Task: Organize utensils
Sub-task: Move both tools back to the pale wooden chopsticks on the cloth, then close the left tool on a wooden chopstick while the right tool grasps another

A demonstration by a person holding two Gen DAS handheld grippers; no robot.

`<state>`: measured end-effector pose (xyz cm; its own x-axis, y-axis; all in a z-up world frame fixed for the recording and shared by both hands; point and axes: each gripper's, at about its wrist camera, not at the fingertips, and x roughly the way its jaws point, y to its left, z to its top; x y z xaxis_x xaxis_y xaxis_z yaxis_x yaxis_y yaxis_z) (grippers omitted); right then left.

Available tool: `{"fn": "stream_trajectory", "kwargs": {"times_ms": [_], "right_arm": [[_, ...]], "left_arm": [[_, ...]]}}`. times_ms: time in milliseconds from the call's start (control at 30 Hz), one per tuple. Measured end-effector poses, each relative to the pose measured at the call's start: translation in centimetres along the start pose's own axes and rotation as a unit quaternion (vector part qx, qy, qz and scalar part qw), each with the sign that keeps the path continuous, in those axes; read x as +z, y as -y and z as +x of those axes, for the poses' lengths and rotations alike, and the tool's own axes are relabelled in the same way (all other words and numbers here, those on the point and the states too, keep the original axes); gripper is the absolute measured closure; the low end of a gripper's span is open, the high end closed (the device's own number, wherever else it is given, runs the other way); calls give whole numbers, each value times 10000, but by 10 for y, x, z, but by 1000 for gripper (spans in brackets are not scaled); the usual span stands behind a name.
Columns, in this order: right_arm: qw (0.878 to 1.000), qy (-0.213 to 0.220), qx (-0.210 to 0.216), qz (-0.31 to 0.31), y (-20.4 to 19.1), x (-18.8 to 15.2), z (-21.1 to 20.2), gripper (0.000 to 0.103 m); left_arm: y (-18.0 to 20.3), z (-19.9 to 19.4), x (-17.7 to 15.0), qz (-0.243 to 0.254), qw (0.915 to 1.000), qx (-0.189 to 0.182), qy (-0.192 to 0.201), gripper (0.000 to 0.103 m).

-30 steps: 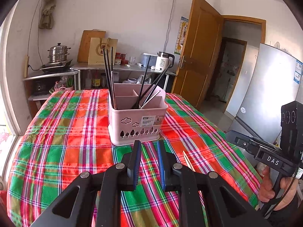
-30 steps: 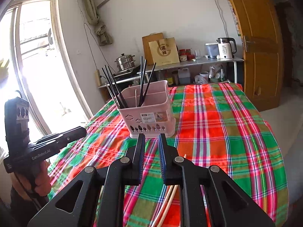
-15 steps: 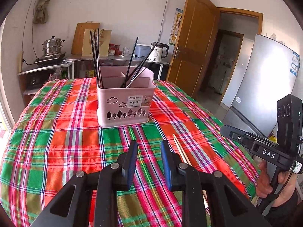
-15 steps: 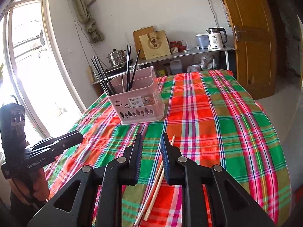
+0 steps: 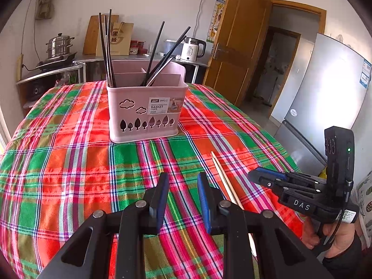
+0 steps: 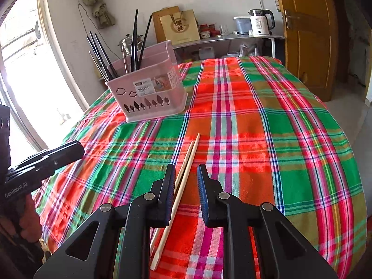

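Observation:
A pink utensil basket [image 5: 145,109] with several black chopsticks [image 5: 105,48] upright in it stands on the plaid tablecloth; it also shows in the right wrist view [image 6: 151,93]. Two pale wooden chopsticks [image 6: 183,176] lie side by side on the cloth nearer me, also in the left wrist view [image 5: 223,179]. My right gripper [image 6: 186,181] is open, hovering just above them, with the sticks between its fingers and close to the left one. My left gripper [image 5: 181,186] is open and empty, just left of the wooden chopsticks.
The round table's plaid cloth [image 6: 267,127] drops off at its edges. Behind stand a counter with a kettle [image 5: 193,50], a steamer pot [image 5: 59,46] and a paper bag [image 6: 180,25]. A wooden door [image 5: 234,46] and a fridge [image 5: 325,97] are at the right.
Both grippers have pulled back from the basket and lowered toward the cloth. The right one now straddles the wooden chopsticks. Both sets of jaws have opened wider.

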<state>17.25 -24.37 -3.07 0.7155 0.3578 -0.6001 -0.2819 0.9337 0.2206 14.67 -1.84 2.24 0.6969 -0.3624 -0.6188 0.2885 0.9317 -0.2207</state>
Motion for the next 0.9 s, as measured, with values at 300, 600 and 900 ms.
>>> {"fn": "stream_trajectory", "kwargs": {"times_ms": [300, 600, 900], "right_arm": [[9993, -378, -63, 48, 3, -8, 22, 83], [9981, -603, -108, -71, -3, -7, 31, 83], [9954, -688, -439, -498, -14, -8, 32, 83]], "left_arm": [[-7, 6, -1, -100, 9999, 2, -70, 78], [-5, 16, -2, -119, 9998, -107, -154, 78], [0, 33, -1, -205, 9987, -284, -380, 78]]}}
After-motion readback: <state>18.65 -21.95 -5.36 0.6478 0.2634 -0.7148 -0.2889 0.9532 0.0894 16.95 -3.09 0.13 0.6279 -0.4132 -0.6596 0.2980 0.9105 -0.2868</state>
